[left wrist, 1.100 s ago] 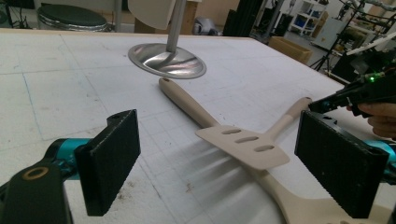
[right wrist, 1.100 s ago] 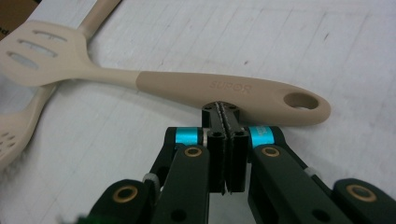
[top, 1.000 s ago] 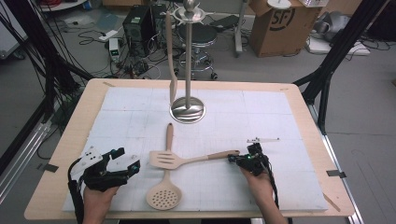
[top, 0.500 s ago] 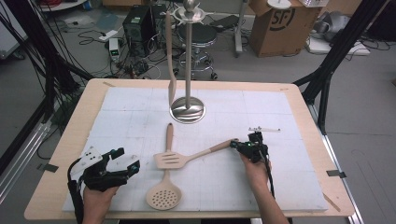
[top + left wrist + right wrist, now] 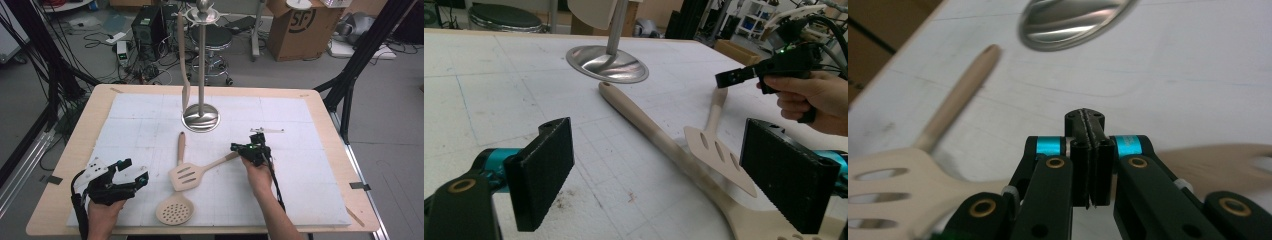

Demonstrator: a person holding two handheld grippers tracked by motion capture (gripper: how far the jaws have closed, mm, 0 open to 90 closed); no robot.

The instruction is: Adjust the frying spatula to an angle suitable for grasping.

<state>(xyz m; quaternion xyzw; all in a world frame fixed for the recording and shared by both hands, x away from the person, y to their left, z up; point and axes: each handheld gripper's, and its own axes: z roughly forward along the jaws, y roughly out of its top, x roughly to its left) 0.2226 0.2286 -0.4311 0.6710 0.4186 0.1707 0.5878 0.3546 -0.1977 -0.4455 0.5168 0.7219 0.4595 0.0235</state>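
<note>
Right gripper [image 5: 239,148], jaws clenched together, at the slotted spatula's [image 5: 186,176] handle end — whether it grips the handle cannot be told. Spatula lies at the stand's [image 5: 200,118] 6 o'clock. Left gripper [image 5: 131,174] released, idle. Judged next move — lifting toward the stand.

Left gripper [image 5: 131,175] low near the person, jaws wide apart, right gripper [image 5: 240,148] raised, jaws pressed together

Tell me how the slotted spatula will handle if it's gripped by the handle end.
The slotted spatula looks like stiff wood, so it probably won't flex. Its wide blade likely makes it droop blade-first. Its handle looks smooth, so it may twist in the pads.
</note>
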